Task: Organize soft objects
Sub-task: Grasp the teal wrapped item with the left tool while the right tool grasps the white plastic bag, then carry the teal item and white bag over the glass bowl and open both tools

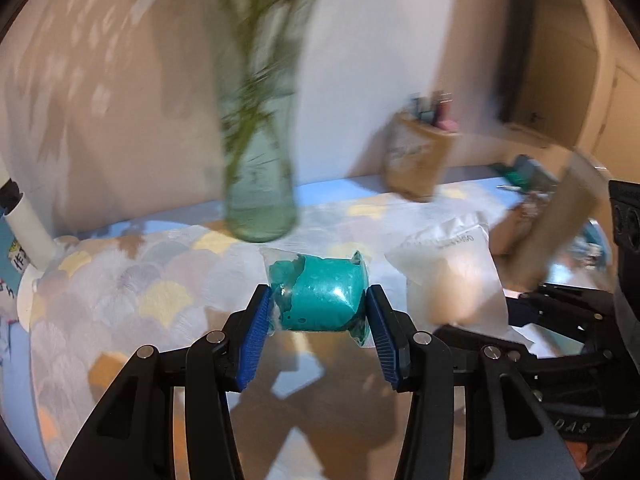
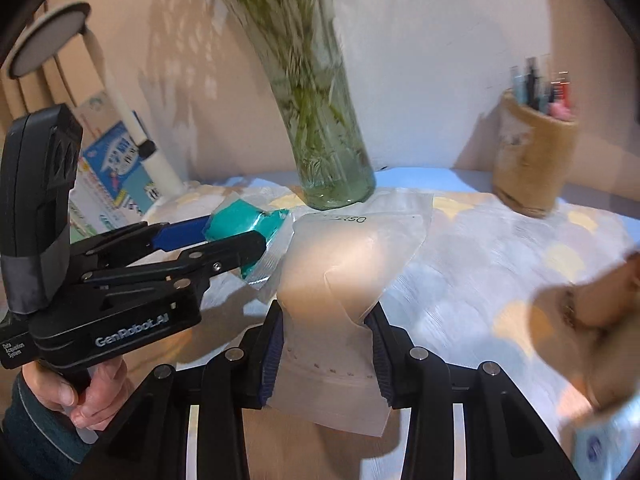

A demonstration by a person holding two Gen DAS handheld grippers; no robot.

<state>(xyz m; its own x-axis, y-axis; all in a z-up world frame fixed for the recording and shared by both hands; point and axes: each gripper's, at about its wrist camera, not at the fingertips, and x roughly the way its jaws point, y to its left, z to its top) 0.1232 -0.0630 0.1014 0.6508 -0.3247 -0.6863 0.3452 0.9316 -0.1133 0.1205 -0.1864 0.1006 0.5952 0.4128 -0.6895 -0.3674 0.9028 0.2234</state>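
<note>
A: Where are the soft things?

B: Both lifted off the counter (image 2: 500, 264). The left tongs (image 1: 319, 312) pinch a squashy teal bag (image 1: 320, 296), crinkly plastic, long axis spanning the pads.

A: And the right?

B: The right tongs (image 2: 325, 344) clamp a smooth, frosted pale pouch (image 2: 344, 280), rising ahead, just right of the teal.

Both wrist views face the vase (image 1: 260, 200) closely.
</note>
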